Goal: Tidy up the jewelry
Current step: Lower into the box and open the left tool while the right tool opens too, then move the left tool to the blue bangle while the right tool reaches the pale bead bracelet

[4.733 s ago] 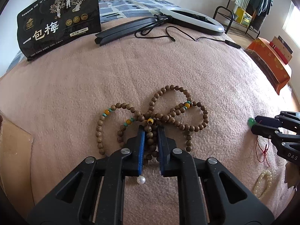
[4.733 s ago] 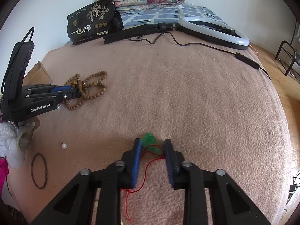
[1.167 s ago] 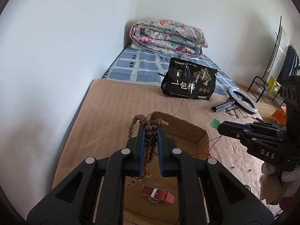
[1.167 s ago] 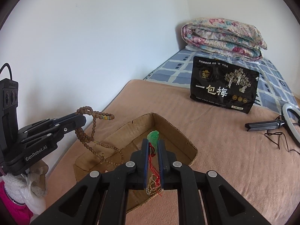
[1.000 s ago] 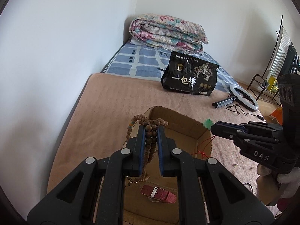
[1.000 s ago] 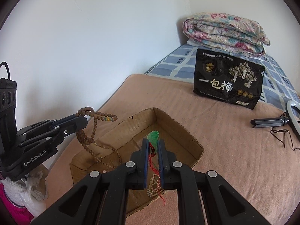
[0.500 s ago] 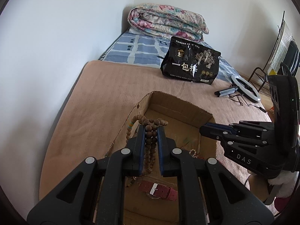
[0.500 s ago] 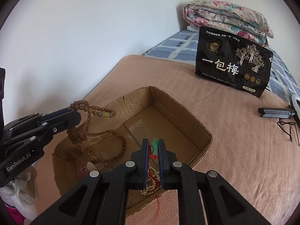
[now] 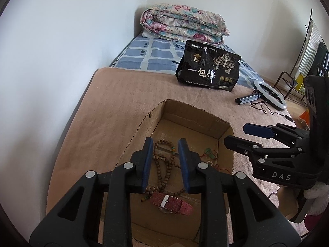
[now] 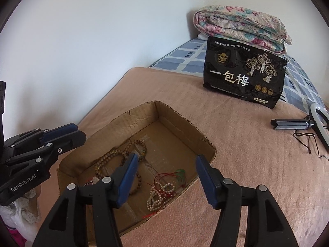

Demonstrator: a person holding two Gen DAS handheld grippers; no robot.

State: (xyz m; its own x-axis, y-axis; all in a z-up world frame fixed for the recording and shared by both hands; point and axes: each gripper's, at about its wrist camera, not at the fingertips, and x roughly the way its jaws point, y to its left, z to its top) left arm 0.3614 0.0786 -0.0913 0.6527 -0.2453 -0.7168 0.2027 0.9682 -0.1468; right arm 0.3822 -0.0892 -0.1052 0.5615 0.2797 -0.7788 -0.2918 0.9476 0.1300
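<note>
An open cardboard box [image 9: 193, 112] [image 10: 181, 121] sits on the pink blanket. On its floor lie the brown wooden bead necklace [image 9: 162, 162] [image 10: 115, 156], a green pendant on red cord [image 9: 208, 151] [image 10: 180, 174] with a white bead bracelet [image 10: 160, 192], and a red watch strap [image 9: 171, 201]. My left gripper [image 9: 165, 162] is open and empty above the box; it also shows in the right wrist view [image 10: 61, 134]. My right gripper [image 10: 166, 177] is open and empty over the box's near edge; it also shows in the left wrist view [image 9: 242, 133].
A black snack bag [image 9: 208, 68] [image 10: 244, 78] stands on the blanket behind the box. A folded floral quilt [image 9: 183, 23] [image 10: 240, 26] lies at the back. A ring light with a cord [image 9: 269, 94] [image 10: 308, 123] lies to the right. The white wall runs along the left.
Both grippers have opened over the box. The bead necklace has dropped from the left gripper and the pendant with white beads from the right; both now lie on the box floor.
</note>
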